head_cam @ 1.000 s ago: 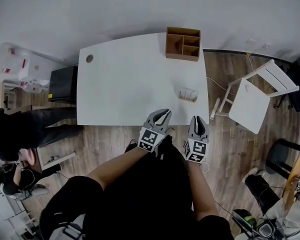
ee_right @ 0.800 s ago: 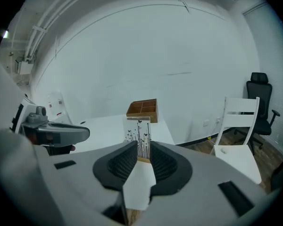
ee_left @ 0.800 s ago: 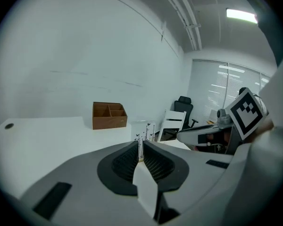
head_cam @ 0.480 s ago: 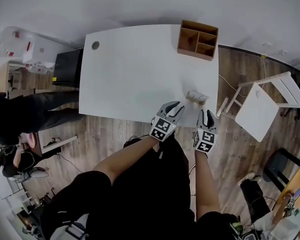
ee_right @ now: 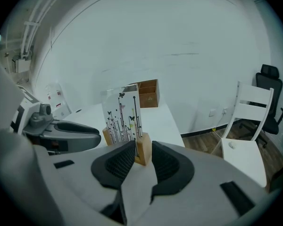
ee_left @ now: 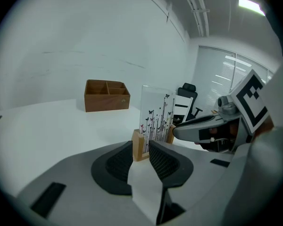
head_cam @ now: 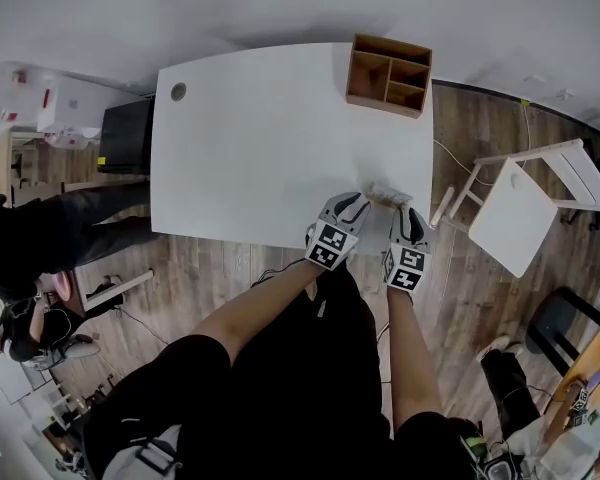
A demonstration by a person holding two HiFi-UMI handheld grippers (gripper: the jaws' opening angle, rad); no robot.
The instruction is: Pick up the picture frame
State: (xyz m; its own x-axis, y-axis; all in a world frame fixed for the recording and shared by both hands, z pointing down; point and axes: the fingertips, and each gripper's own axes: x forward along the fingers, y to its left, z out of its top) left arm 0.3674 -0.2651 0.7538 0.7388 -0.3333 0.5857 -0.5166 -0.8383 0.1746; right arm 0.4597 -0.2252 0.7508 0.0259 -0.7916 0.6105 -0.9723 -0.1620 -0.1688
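Note:
The picture frame (head_cam: 388, 195) is a clear panel printed with flowers and butterflies, held upright in two wooden foot blocks. It stands near the front right edge of the white table (head_cam: 260, 148). My left gripper (head_cam: 358, 204) meets its left end. In the left gripper view the gripper (ee_left: 140, 150) has its pads against both sides of one wooden block (ee_left: 139, 145), with the panel (ee_left: 156, 114) rising behind. My right gripper (head_cam: 408, 214) is at the frame's right end. In the right gripper view the gripper (ee_right: 142, 155) pinches the other block (ee_right: 143, 148) below the panel (ee_right: 123, 117).
A wooden compartment box (head_cam: 389, 74) stands at the table's far right corner. A white chair (head_cam: 525, 208) is on the floor just right of the table. A black cabinet (head_cam: 126, 138) is at the left, with a person beside it.
Both grippers moved forward from the table's front edge to the frame and now sit on its two foot blocks. The head camera shifted slightly.

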